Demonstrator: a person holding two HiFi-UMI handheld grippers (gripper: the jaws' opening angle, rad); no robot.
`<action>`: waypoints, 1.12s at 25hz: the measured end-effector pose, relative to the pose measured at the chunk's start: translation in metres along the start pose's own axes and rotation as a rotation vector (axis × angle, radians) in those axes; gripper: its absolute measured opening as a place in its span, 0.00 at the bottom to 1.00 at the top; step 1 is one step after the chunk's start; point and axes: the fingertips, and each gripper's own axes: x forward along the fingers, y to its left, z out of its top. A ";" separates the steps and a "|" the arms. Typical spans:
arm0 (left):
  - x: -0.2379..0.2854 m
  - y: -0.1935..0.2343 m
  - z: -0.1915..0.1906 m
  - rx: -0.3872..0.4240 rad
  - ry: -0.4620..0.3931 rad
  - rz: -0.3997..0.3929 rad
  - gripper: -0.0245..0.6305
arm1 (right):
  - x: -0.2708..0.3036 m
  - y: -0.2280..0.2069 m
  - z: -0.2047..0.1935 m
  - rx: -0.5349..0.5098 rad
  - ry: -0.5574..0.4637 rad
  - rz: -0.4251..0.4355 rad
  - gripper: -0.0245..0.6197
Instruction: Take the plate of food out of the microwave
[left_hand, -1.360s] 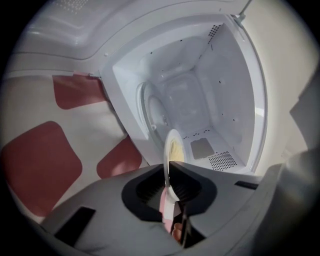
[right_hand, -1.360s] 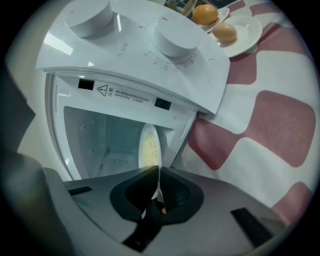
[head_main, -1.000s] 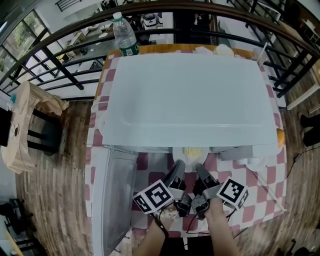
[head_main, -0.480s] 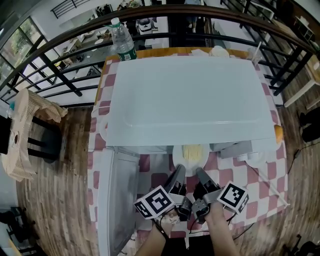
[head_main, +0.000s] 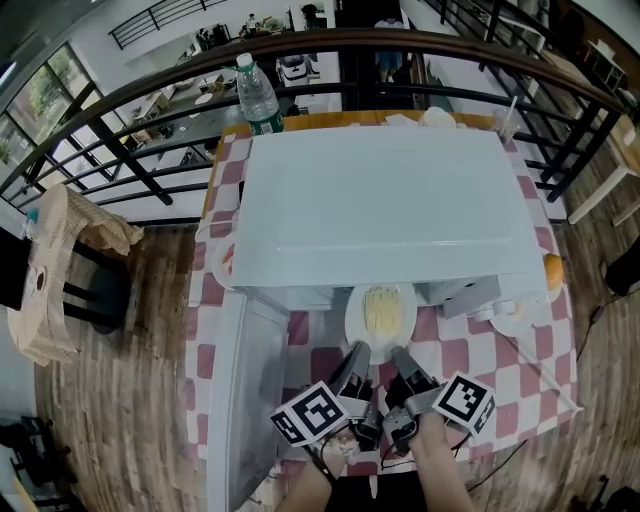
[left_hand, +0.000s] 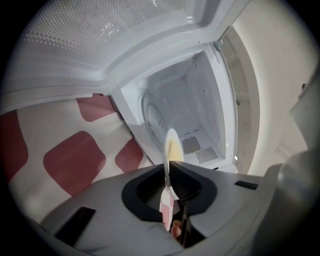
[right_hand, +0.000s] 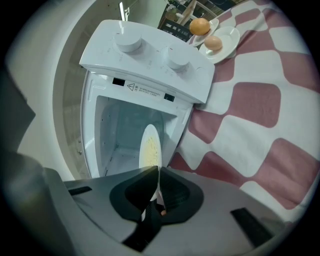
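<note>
White plate (head_main: 353, 322) level, noodles (head_main: 383, 312) running toward microwave (head_main: 385, 205); left tongs (head_main: 357, 353), right tongs (head_main: 400, 356) grip rim.

The microwave (head_main: 380, 200) is plain white outside and in its cavity, and its open door (head_main: 245, 400) is white too. The plate (head_main: 355, 320) is white and the food (head_main: 382, 310) on it is pale yellow. The cloth (head_main: 520, 360) is checked in dull red and white, and the bare edge of the surface (head_main: 330, 119) beneath it is orange-brown wood. The left tongs (head_main: 357, 352) and right tongs (head_main: 399, 354) are grey and black, each with a white cube printed with black square markers. A white saucer (right_hand: 227, 37) carries one orange round thing (right_hand: 199, 26) and one pale tan one (right_hand: 213, 43). The bottle (head_main: 258, 100) is clear with a green label, the railing (head_main: 130, 90) is black, and the floor (head_main: 130, 380) is brown planks.
</note>
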 end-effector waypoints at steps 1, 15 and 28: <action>-0.002 0.000 -0.001 0.000 -0.003 0.000 0.12 | -0.001 0.002 -0.001 -0.002 0.002 0.015 0.07; -0.037 -0.015 -0.039 -0.012 -0.056 0.005 0.12 | -0.046 -0.001 -0.013 -0.020 0.037 0.061 0.07; -0.083 -0.020 -0.093 -0.033 -0.091 0.020 0.12 | -0.106 -0.024 -0.038 -0.036 0.073 0.057 0.07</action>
